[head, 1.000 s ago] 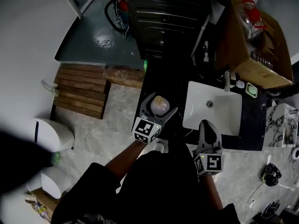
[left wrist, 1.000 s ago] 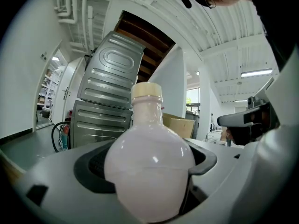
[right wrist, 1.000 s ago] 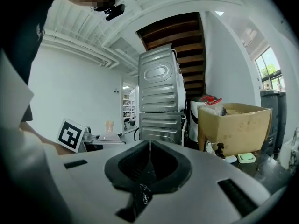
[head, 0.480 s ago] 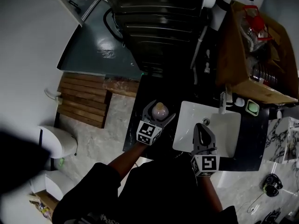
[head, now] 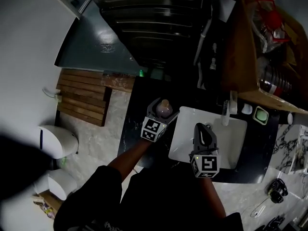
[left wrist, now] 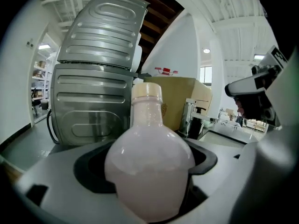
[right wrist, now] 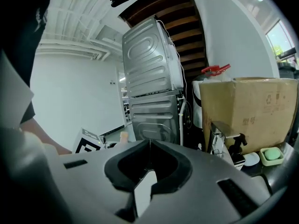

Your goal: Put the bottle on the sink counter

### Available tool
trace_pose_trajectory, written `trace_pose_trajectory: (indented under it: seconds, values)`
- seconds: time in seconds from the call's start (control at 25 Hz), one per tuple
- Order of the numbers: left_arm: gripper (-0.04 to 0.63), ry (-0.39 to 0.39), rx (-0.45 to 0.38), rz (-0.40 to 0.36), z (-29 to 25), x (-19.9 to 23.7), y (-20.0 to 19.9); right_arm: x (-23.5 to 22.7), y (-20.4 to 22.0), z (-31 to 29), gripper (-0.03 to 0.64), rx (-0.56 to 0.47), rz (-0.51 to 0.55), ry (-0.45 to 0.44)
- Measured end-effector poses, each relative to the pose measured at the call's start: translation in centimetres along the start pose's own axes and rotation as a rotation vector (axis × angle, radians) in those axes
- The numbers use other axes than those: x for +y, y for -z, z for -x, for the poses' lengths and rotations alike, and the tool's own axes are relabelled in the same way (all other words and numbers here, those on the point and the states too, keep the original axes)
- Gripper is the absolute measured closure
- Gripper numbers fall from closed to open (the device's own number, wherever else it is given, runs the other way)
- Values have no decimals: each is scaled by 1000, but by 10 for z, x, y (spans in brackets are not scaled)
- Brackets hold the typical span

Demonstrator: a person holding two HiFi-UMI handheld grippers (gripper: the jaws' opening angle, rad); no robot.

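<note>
- Left tongs (head: 163, 107): clamped on the round belly of the bottle (left wrist: 149, 171). They are seen at the centre of the head view.
- Bottle: pale pink and cloudy, with a bulbous body, a narrow neck and a cream cap. It is held upright over the dark tabletop (head: 132, 126), just left of the white sink basin (head: 231, 146). Whether it touches the tabletop cannot be told.
- Right tongs (right wrist: 149, 148): jaws brought together, with nothing between them. They are seen over the basin, right of centre in the head view.
- Faucet (head: 225, 110): set at the basin's upper edge.
- Green soap dish (head: 261, 115): placed right of the faucet.
- Cardboard box (head: 245, 57): stood at upper right.
- Ribbed metal appliance (head: 159, 18): stood at top centre.
- Wooden slat mat (head: 84, 97): laid on the floor at left.
</note>
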State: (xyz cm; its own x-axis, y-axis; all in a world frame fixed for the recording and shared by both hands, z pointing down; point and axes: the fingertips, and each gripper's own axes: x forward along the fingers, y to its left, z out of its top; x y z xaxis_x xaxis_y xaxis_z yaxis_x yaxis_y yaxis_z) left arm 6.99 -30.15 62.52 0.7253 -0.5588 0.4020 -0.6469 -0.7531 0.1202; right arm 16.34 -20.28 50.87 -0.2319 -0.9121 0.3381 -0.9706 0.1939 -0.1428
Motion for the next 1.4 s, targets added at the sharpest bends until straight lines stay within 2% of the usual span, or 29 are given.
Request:
trace_pose_trajectory:
  seconds: [0.24,0.4,0.76,0.92,1.12,1.32,1.4]
  values:
    - [193,-32,53,-80,-28,10,11,0,12,-20,577,41,26,-43]
    - [193,-45,100,-78,-39,14,24,1,13,-32,577,39,40,-65]
    - [193,5,210,-127,-49,10,47,-3,24,-44,577,64,62,-97]
    - [193,-2,219,-122,-48,10,49,3,25,-58,577,55,61,-117]
    - [193,20,248,-159,-46,7,54,12,30,-80,577,44,58,-182]
    - [193,42,260,-176,-39,6,59,22,48,-100,577,62,-4,-307]
    - [193,53,260,-178,-38,6,59,25,52,-107,575,70,4,-353]
